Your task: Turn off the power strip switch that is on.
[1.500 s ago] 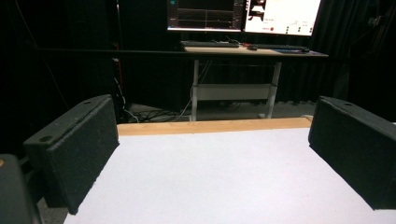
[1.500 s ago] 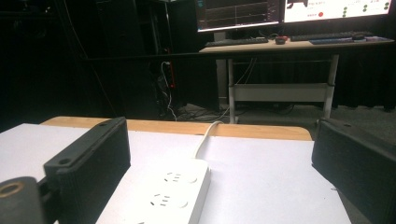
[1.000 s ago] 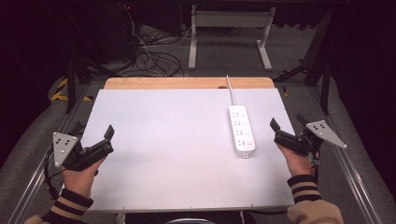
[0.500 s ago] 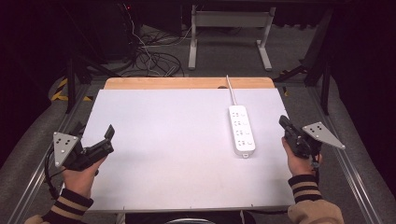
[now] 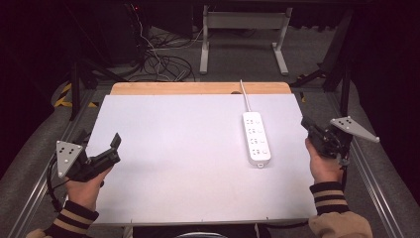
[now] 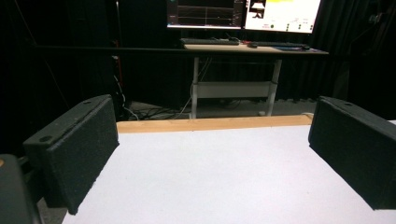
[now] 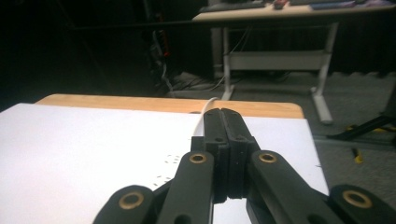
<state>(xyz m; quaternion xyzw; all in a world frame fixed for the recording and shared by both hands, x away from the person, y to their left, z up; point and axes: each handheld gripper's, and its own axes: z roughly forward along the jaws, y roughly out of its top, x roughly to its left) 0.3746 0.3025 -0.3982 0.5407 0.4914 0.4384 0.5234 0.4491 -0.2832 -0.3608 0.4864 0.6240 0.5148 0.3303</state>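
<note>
The left gripper (image 5: pixel 101 148) hung jaws wide apart at the white table's (image 5: pixel 173 163) left edge, the right gripper (image 5: pixel 308 128) pressed together by the right edge, beside the white rectangular power strip (image 5: pixel 256 137).

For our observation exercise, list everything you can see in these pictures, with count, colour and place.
White multi-socket power strip: one, white, right part of the table, cord running to the far edge.
White-topped table with wooden far edge: one, centre.
Desk with monitors: one, pale top, beyond the table.
Floor cables: several, dark and light, behind the table.
Left gripper: one, black, left edge, open.
Right gripper: one, black, right edge, shut, empty.
Hands: two, striped cuffs.
</note>
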